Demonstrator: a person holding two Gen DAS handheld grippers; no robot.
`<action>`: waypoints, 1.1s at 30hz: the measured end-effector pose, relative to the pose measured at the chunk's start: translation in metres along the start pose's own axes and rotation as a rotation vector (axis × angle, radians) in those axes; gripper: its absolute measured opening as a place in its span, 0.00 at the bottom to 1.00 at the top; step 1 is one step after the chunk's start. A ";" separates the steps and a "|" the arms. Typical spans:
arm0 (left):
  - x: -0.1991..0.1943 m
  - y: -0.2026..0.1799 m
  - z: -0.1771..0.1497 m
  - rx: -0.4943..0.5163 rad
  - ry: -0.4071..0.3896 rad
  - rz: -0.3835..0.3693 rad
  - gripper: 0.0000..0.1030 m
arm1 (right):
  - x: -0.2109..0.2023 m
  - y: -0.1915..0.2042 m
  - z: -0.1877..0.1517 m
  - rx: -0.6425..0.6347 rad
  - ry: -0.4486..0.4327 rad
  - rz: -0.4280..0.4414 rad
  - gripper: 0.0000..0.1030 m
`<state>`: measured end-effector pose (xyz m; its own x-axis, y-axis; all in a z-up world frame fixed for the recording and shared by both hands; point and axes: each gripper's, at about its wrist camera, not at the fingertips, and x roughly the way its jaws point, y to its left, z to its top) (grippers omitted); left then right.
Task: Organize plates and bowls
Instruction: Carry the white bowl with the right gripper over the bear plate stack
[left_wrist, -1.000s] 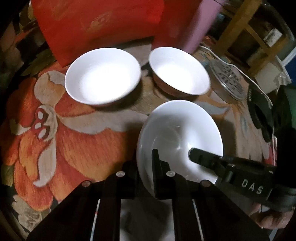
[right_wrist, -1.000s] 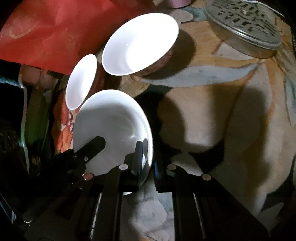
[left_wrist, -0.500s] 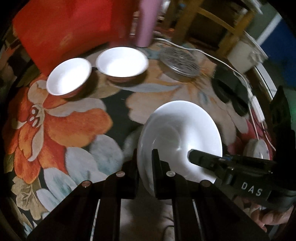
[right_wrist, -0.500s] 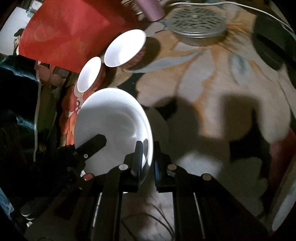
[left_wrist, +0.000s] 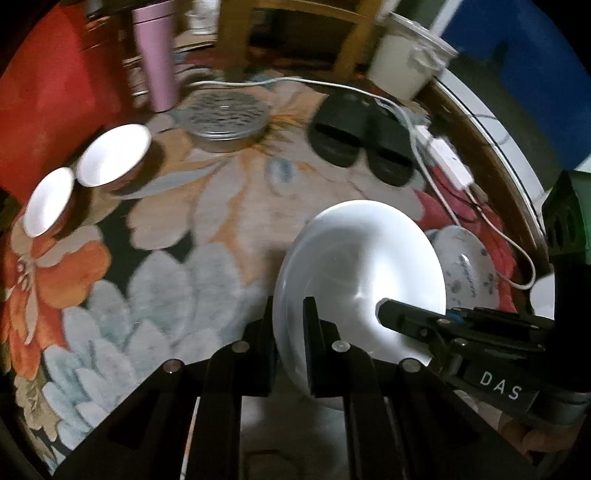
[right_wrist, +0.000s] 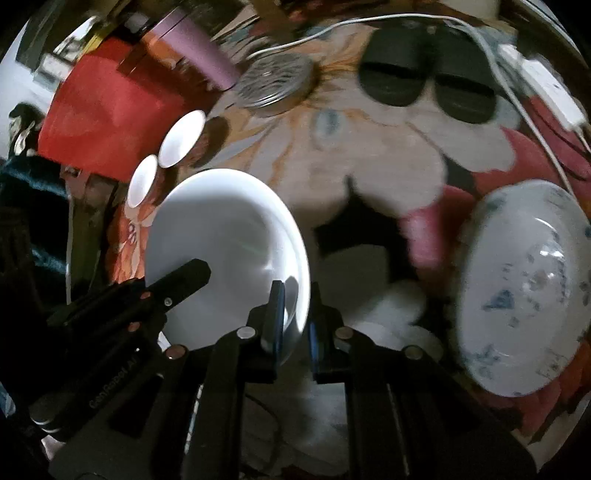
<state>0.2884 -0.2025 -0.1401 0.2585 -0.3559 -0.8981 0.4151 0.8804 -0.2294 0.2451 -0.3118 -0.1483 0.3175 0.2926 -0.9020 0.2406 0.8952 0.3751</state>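
I hold a plain white plate (left_wrist: 360, 266) above the floral rug with both grippers. My left gripper (left_wrist: 290, 325) is shut on its left rim. My right gripper (right_wrist: 297, 310) is shut on its right rim; the plate also shows in the right wrist view (right_wrist: 225, 236). A white plate with blue flecks (right_wrist: 524, 288) lies on the rug to the right, and shows behind the held plate in the left wrist view (left_wrist: 463, 269). Two small white bowls (left_wrist: 110, 155) (left_wrist: 46, 201) stand side by side at the far left.
A round metal tin (left_wrist: 225, 118), a pink tumbler (left_wrist: 155, 55) and a red bag (left_wrist: 48, 103) stand at the back left. Black slippers (left_wrist: 362, 136) and a white cable with a charger (left_wrist: 448, 158) lie at the back right. A white bucket (left_wrist: 406, 59) stands beyond the rug.
Both grippers have carried the white plate up and to the right, away from the two bowls. The blue-flecked plate has come into view on the right.
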 end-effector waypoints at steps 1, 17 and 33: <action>0.003 -0.009 0.001 0.012 0.003 -0.008 0.10 | -0.004 -0.008 -0.001 0.013 -0.004 -0.006 0.11; 0.058 -0.121 -0.002 0.161 0.095 -0.122 0.10 | -0.048 -0.118 -0.027 0.174 -0.028 -0.115 0.12; 0.097 -0.168 -0.013 0.238 0.169 -0.138 0.10 | -0.046 -0.178 -0.044 0.292 0.013 -0.156 0.12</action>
<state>0.2323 -0.3811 -0.1939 0.0455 -0.3924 -0.9187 0.6336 0.7223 -0.2771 0.1471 -0.4701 -0.1835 0.2444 0.1657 -0.9554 0.5386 0.7961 0.2758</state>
